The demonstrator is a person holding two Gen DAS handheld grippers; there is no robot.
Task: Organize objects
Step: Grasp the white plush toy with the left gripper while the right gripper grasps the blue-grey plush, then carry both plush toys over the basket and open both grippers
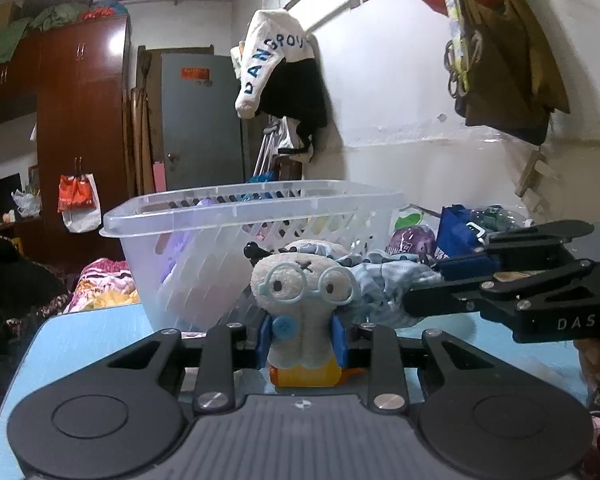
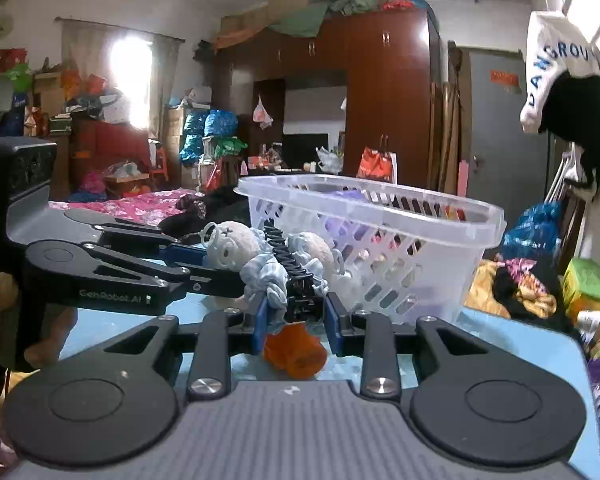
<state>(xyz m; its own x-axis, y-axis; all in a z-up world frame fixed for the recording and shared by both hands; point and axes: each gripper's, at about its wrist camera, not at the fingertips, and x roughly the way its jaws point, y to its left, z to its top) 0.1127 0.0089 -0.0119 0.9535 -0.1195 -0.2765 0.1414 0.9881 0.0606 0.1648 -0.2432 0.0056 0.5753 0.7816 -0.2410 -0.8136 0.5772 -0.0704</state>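
Nearest my left lens, my left gripper (image 1: 302, 344) is closing its blue pads on the grey plush doll with pale blue round glasses (image 1: 305, 304); the pads are pressing both sides of its body, just above an orange-and-yellow foot. In the right wrist view, my right gripper (image 2: 296, 320) is clamping narrow on the pale blue gathered fabric and black toothed hair clip (image 2: 290, 264) that run through the same bundle, with an orange plastic piece (image 2: 296, 350) hanging just below the pads. Both grippers are therefore holding one joined object from opposite ends, above the light blue table surface (image 1: 100, 332).

The clear slotted plastic basket (image 1: 236, 208) is standing at 12 o'clock from my left gripper, just behind the doll, and at 1 o'clock from my right gripper (image 1: 512, 292), which is entering the left view from 3 o'clock. Coloured items are already lying inside it; I cannot tell what they are.

Judged step: I am carrying or separating a grasped item, with placement not yet done.

Next move, as I judge it:
1. Raise the bundle above the basket rim.
2. Advance toward 12 o'clock until it is over the opening.
3. Coordinate both grippers, since a one-sided pull could stretch the fabric.
4. Release only over the basket.
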